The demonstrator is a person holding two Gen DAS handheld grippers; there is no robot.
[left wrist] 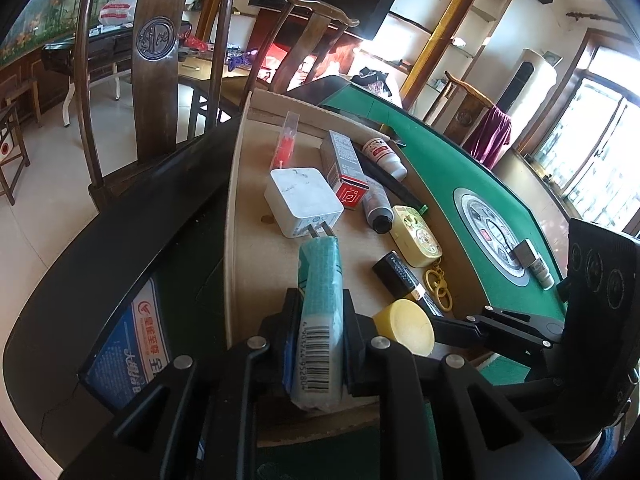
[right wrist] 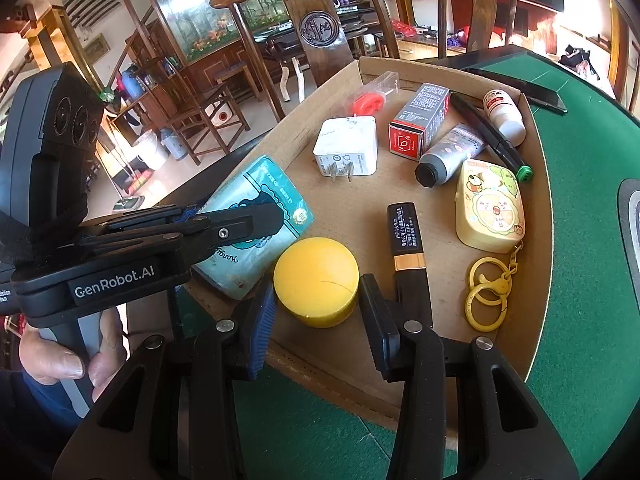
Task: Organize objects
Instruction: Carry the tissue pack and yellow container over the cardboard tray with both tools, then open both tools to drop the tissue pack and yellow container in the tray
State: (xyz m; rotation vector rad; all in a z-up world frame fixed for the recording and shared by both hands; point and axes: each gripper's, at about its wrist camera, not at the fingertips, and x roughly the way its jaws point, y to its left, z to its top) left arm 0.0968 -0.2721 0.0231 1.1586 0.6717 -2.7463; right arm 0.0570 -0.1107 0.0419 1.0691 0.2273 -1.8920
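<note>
A teal tissue pack [left wrist: 320, 264] is clamped edge-on in my left gripper [left wrist: 320, 300], over the near left corner of a shallow cardboard tray [left wrist: 236, 200]. From the right wrist view, the left gripper [right wrist: 276, 216] grips the same pack [right wrist: 260, 184] from the side, with a person's hand on its handle. My right gripper [right wrist: 318, 292] is closed around a round yellow container [right wrist: 316, 276] that sits on the tray floor, a pad against each side. That yellow container [left wrist: 404, 326] lies just right of the tissue pack.
In the tray [right wrist: 400, 68] lie a white charger [right wrist: 346, 146], a red-and-grey box [right wrist: 418, 122], a grey tube [right wrist: 448, 154], a black stick [right wrist: 406, 236], a yellow keychain toy [right wrist: 490, 208] and a white bottle [right wrist: 504, 116]. Green felt table [right wrist: 580, 240] lies to the right; wooden chairs [right wrist: 320, 20] stand behind.
</note>
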